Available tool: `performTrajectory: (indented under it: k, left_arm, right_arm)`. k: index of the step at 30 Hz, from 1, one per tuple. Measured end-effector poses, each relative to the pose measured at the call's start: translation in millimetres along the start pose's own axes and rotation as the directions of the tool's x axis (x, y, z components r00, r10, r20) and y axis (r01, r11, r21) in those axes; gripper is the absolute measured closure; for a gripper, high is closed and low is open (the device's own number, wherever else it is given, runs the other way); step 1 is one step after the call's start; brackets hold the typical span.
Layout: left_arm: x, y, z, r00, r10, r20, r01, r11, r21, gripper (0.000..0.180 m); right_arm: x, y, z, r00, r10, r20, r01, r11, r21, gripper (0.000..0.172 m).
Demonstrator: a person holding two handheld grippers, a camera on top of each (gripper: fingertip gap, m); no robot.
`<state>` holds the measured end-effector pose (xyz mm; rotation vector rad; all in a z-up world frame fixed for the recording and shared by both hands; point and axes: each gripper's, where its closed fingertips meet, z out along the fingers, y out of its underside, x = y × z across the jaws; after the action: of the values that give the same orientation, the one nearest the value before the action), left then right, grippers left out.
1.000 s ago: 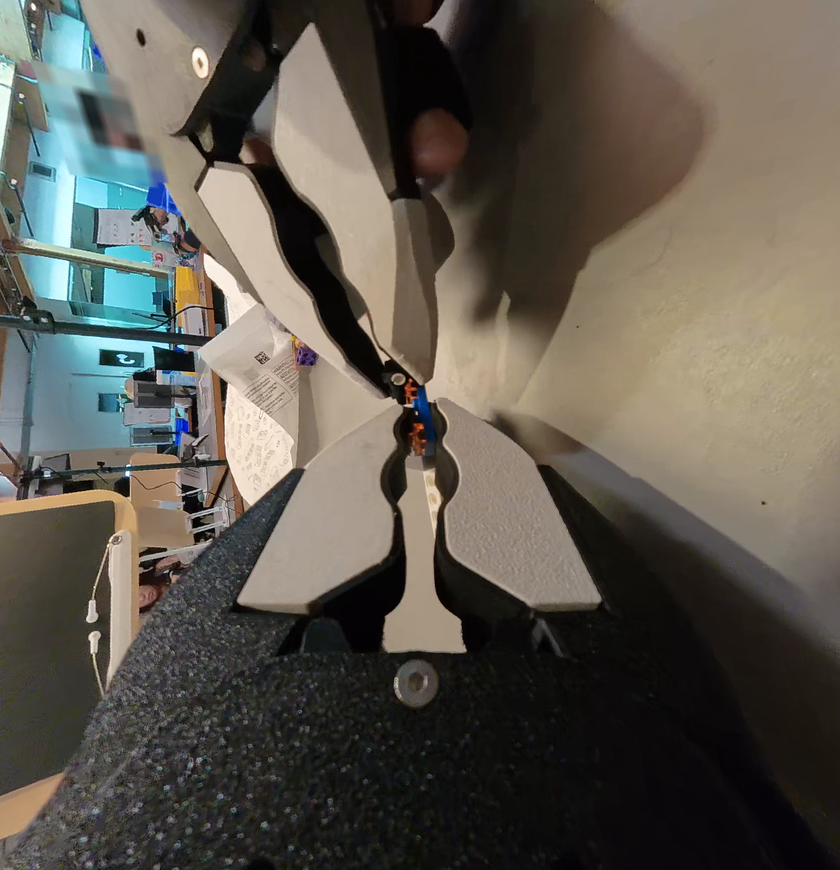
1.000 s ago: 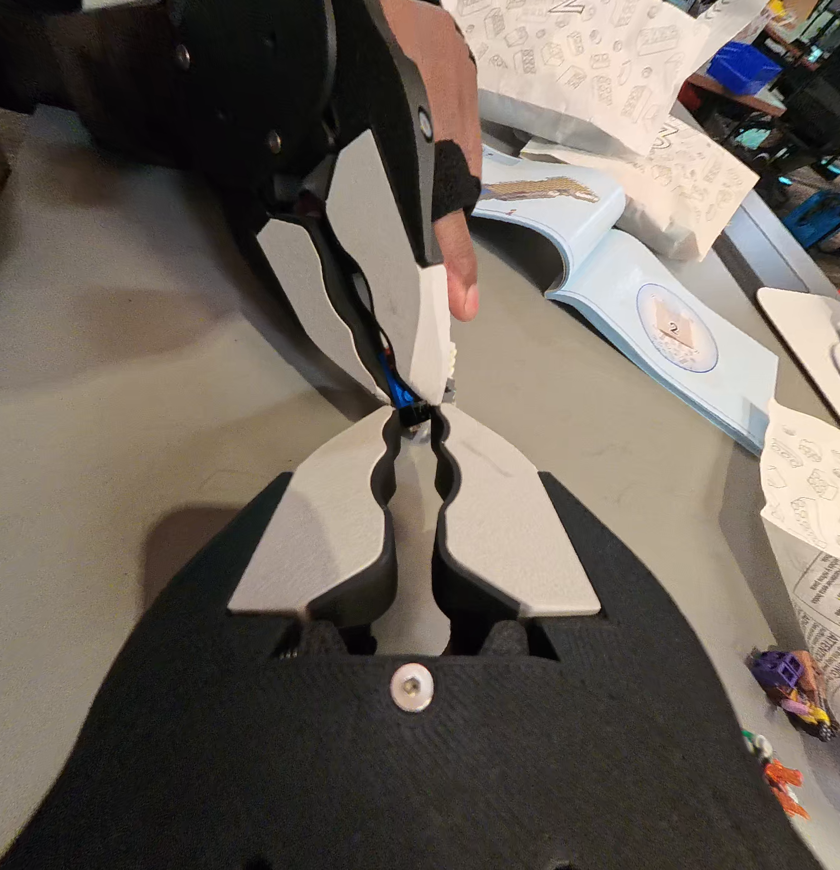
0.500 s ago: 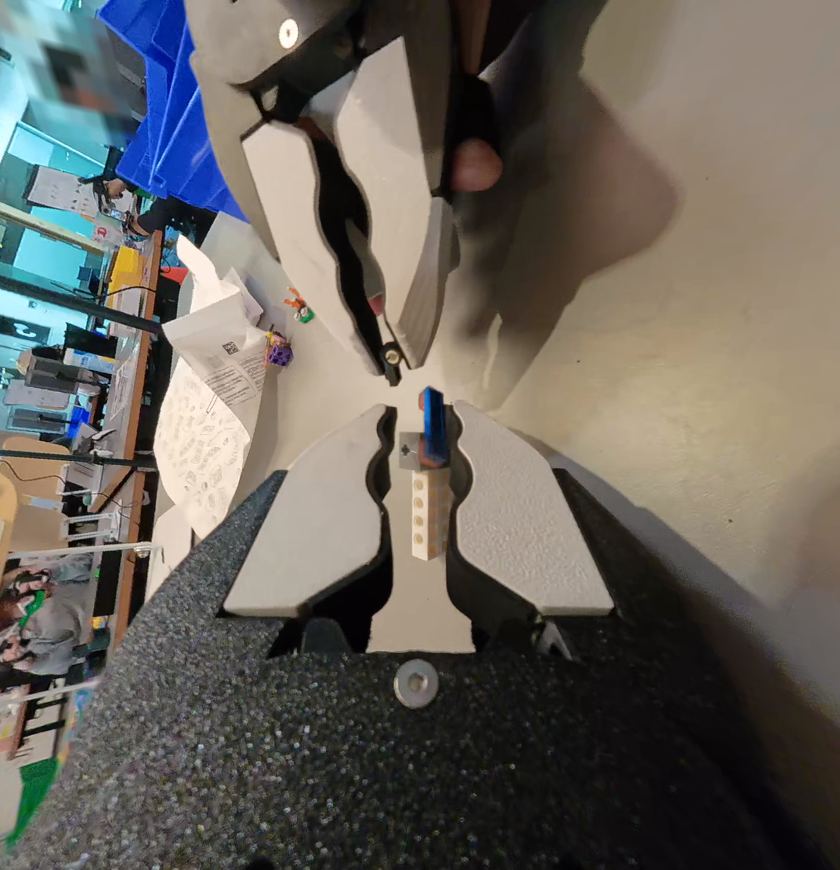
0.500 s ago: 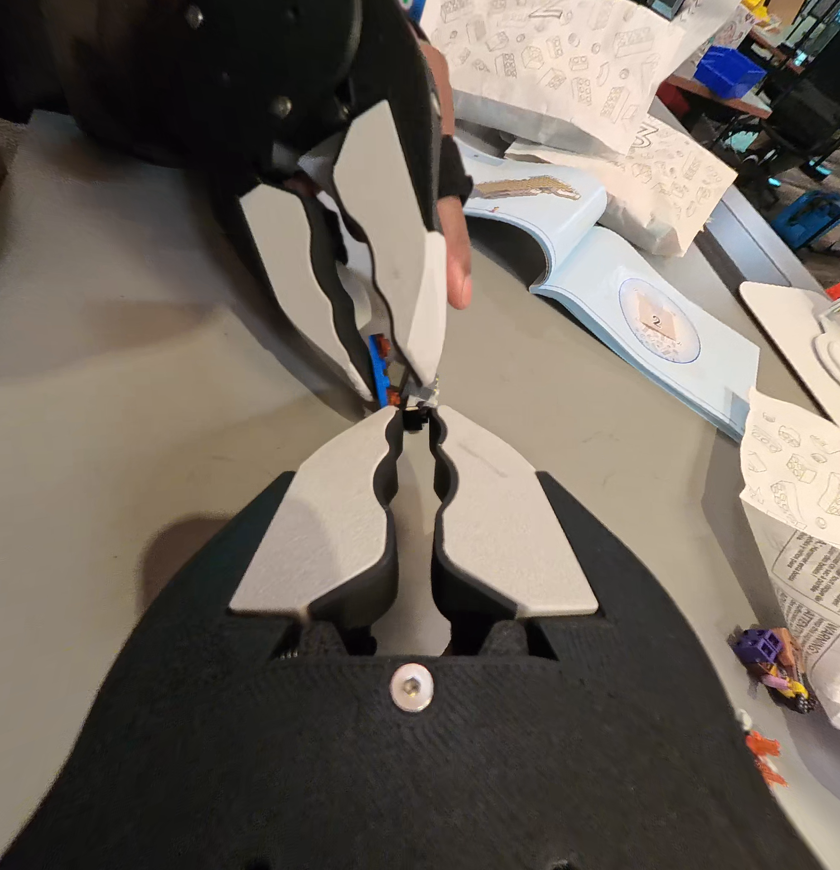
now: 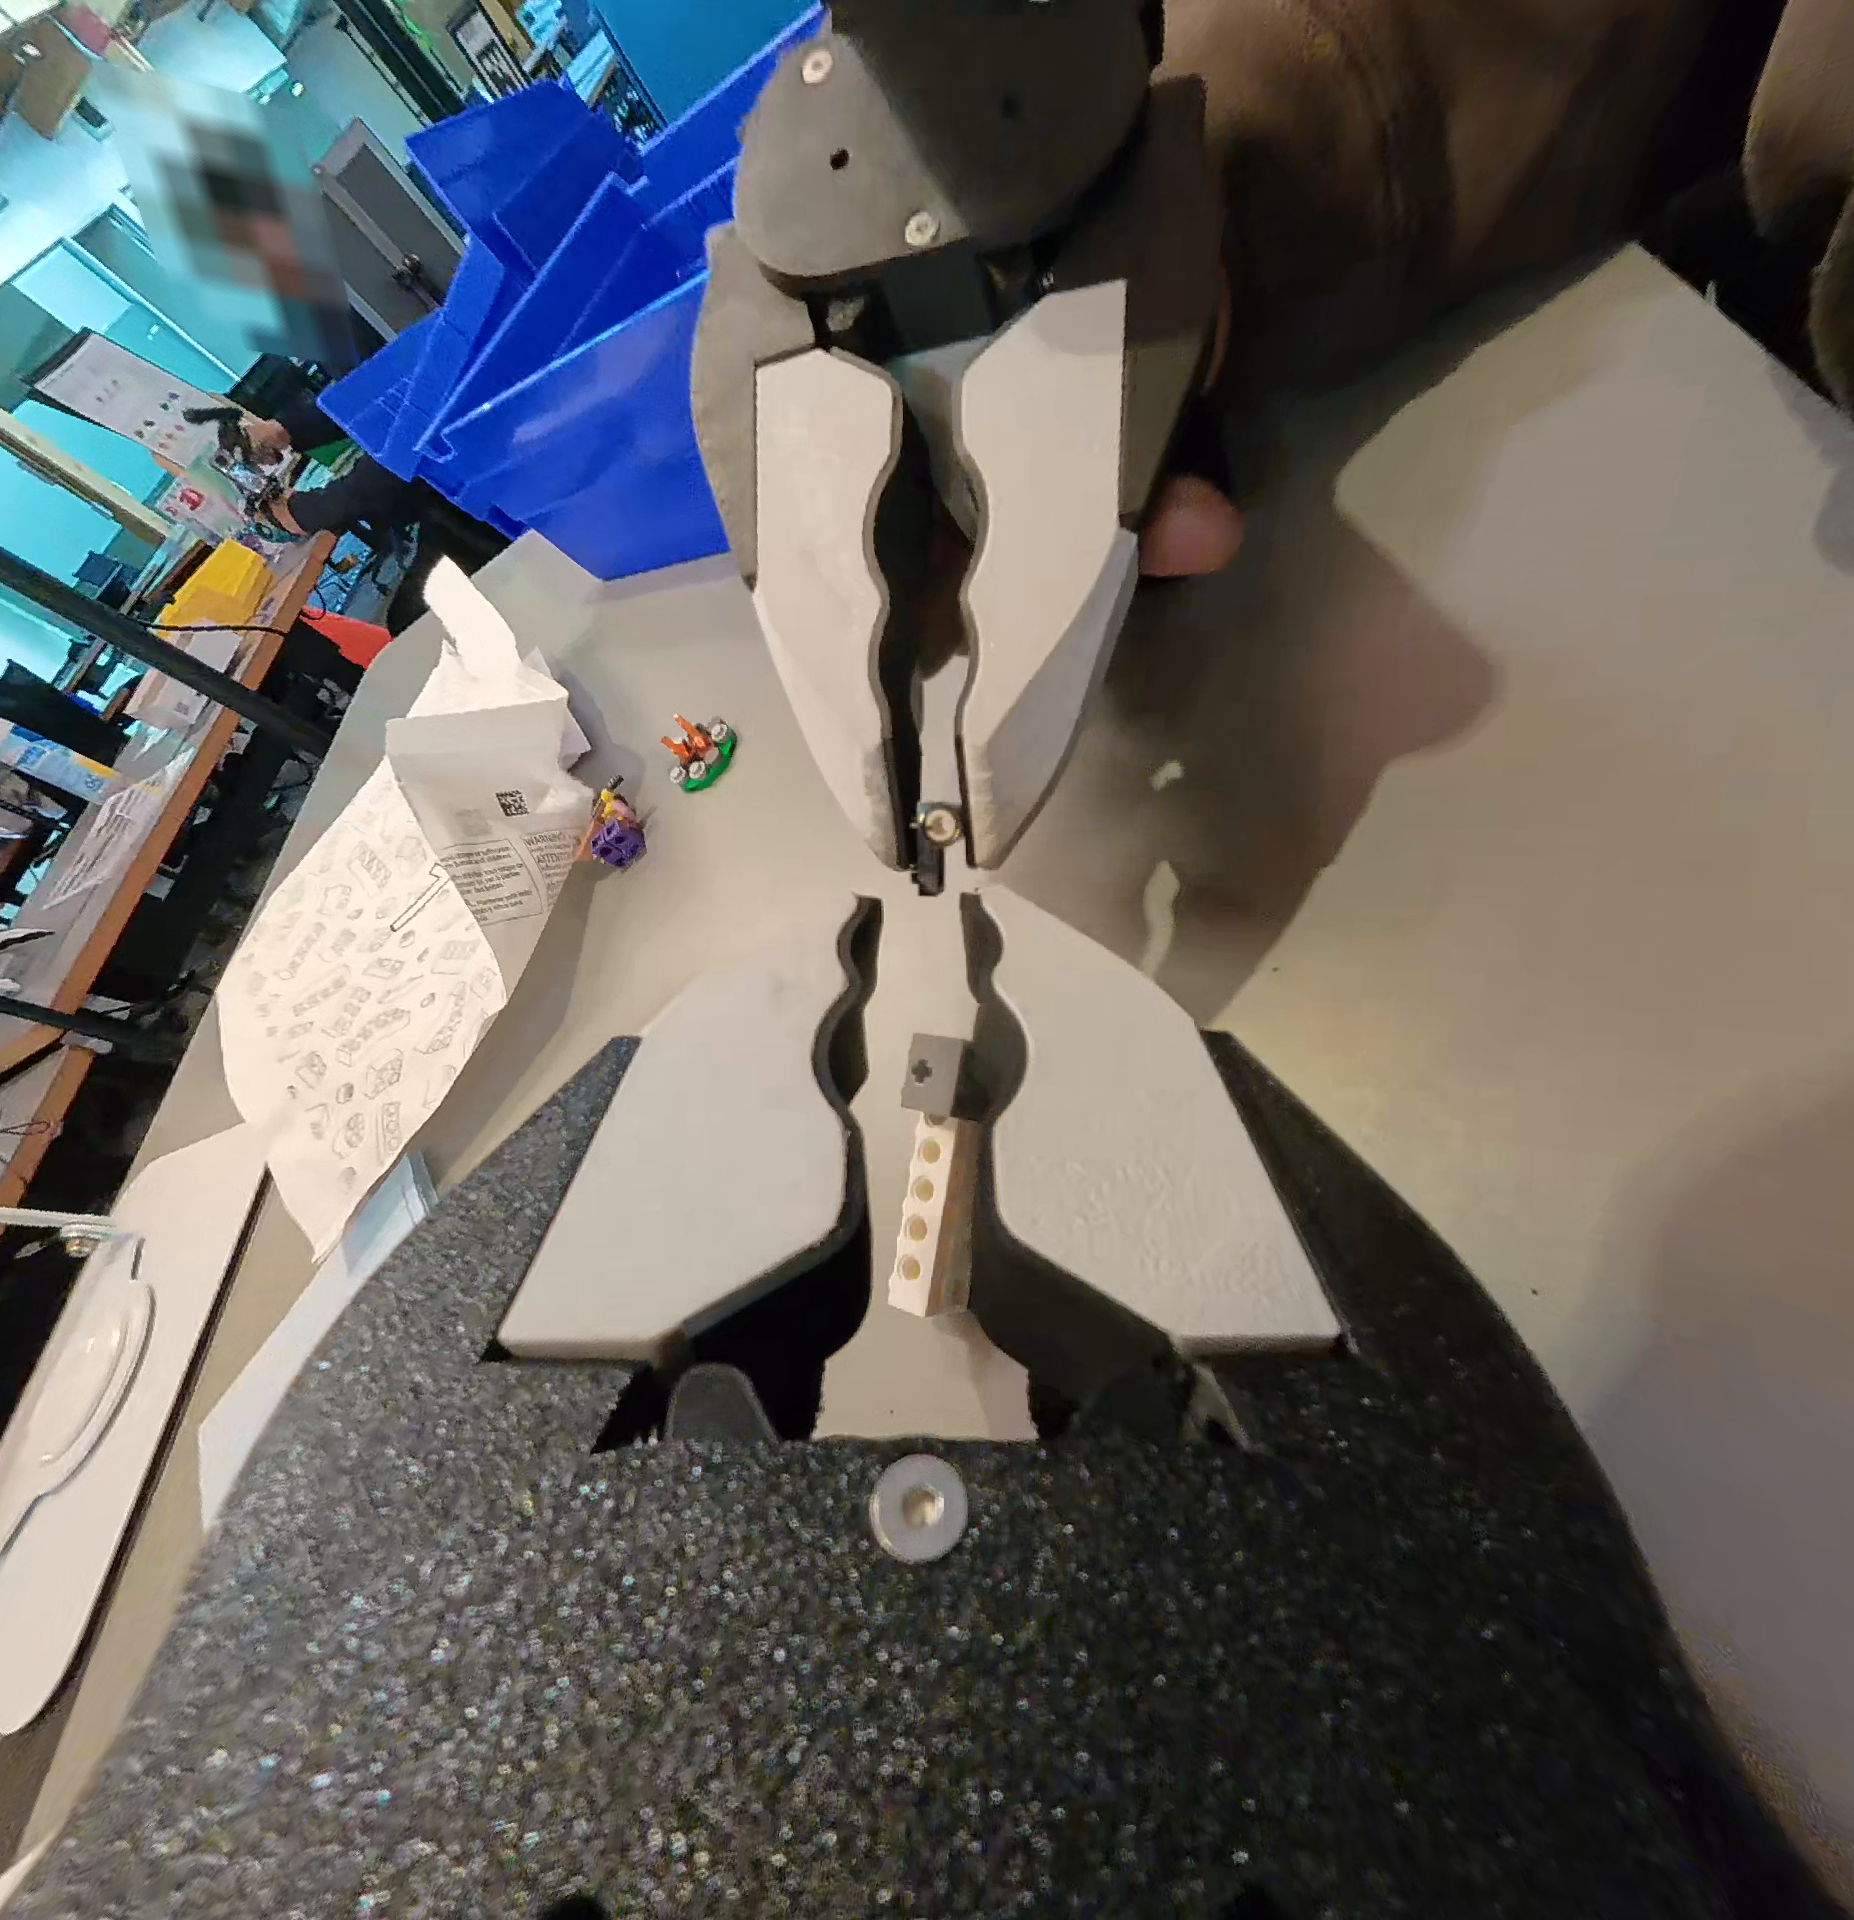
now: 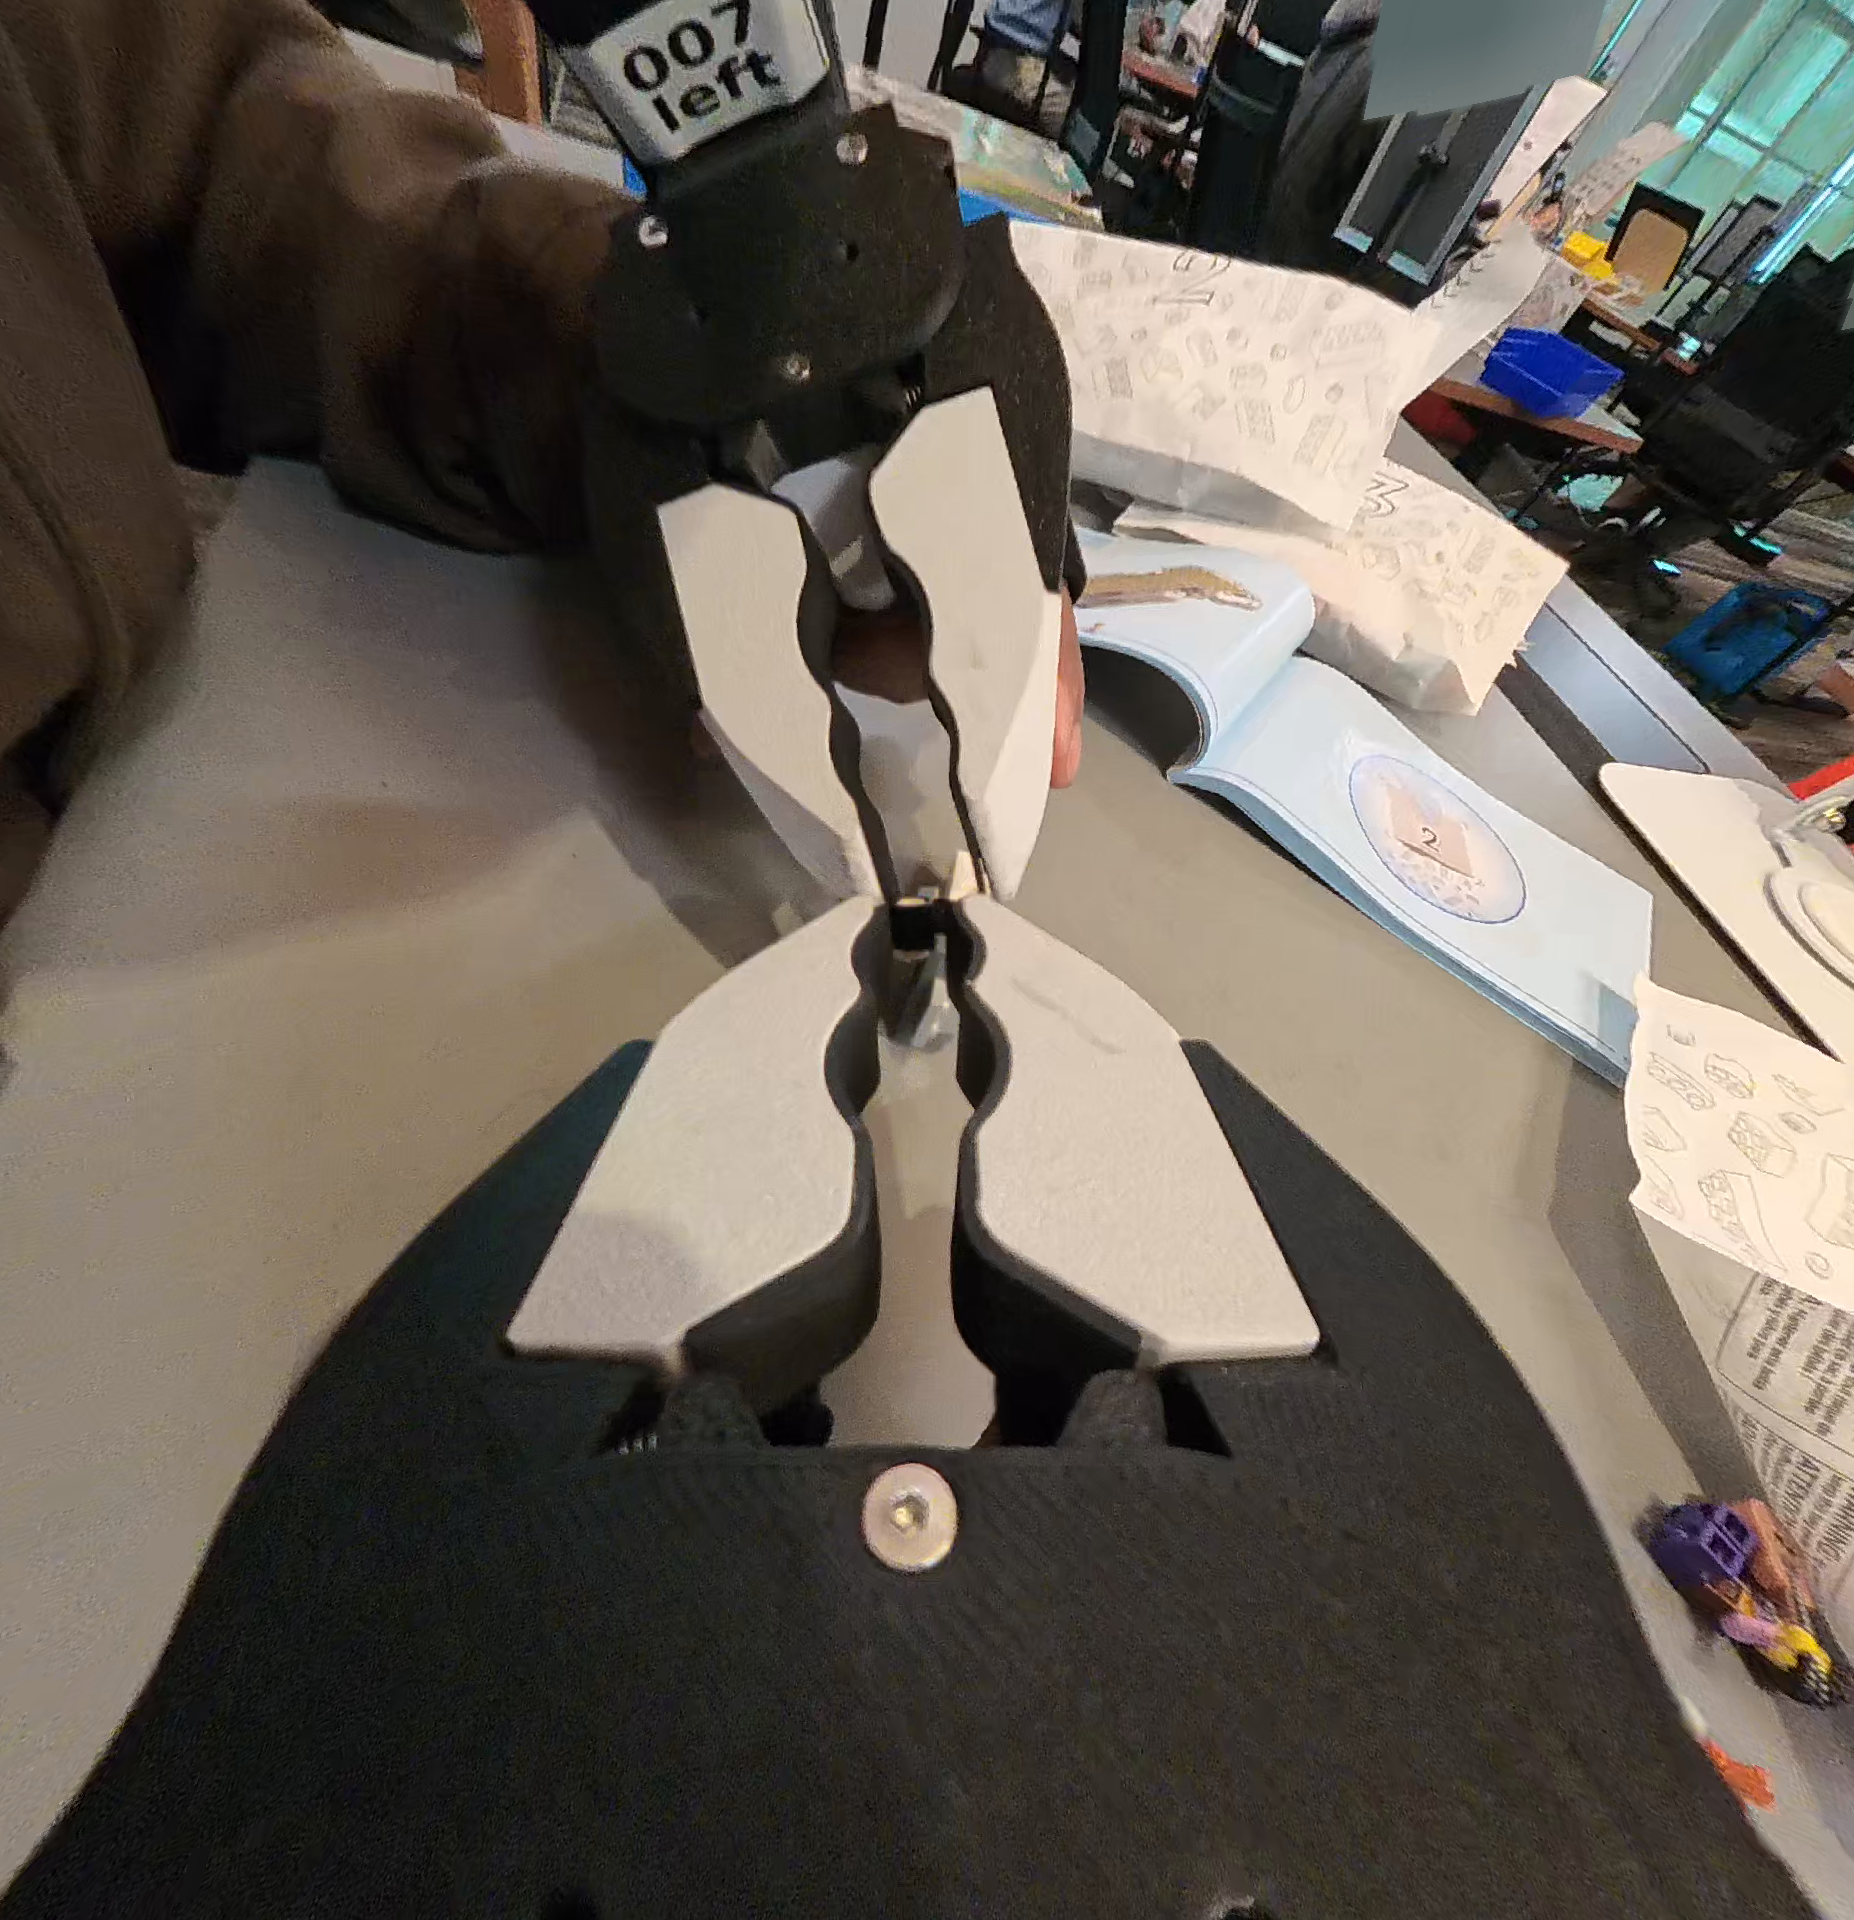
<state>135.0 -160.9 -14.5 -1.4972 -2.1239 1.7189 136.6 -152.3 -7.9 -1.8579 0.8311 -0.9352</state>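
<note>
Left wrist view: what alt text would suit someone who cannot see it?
Two grey-fingered tools face tip to tip over a grey table: the near left tool is open, a white holed brick lying against one finger; the far right tool pinches a small black piece. Blue bins behind.

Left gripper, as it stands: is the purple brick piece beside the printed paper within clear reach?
Probably yes. The purple piece lies in the open, off to the left of the left gripper; the right gripper sits straight ahead, off that path.
</note>
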Motion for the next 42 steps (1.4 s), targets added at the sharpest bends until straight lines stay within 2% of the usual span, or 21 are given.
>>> performTrajectory:
  k: [6,10,16,20,26,35,42]
  left_arm:
    - [2,1,3,1.000,0.018,0.014,-0.018,1.000,-0.015,0.168]
    - [3,2,3,1.000,0.015,0.000,-0.015,1.000,-0.018,0.176]
    - [-3,-1,-1,0.981,-0.185,-0.061,0.187,0.982,0.022,0.179]
    - [-4,-5,-3,0.958,-0.268,-0.105,0.274,0.960,0.052,0.178]
    - [0,-13,-4,0.886,-0.412,-0.214,0.437,0.896,0.082,0.179]
    - [0,-16,-6,0.824,-0.496,-0.275,0.535,0.840,0.089,0.179]
    - [-2,-14,-5,0.832,-0.495,-0.252,0.527,0.846,0.081,0.179]
  right_arm:
    - [2,-1,2,0.999,0.044,-0.004,-0.044,0.999,0.015,0.162]
    - [0,-3,2,0.998,0.060,0.015,-0.061,0.998,0.028,0.162]
    - [4,-4,0,0.999,0.021,-0.028,-0.020,0.999,0.030,0.160]
    - [9,-4,-3,0.998,0.003,-0.058,-0.001,1.000,0.030,0.159]
    - [6,-14,-8,0.997,-0.036,-0.062,0.042,0.995,0.092,0.165]
    - [5,-19,-9,0.999,0.012,-0.045,-0.006,0.993,0.121,0.166]
    - [8,-15,-8,0.998,0.020,-0.057,-0.015,0.995,0.098,0.168]
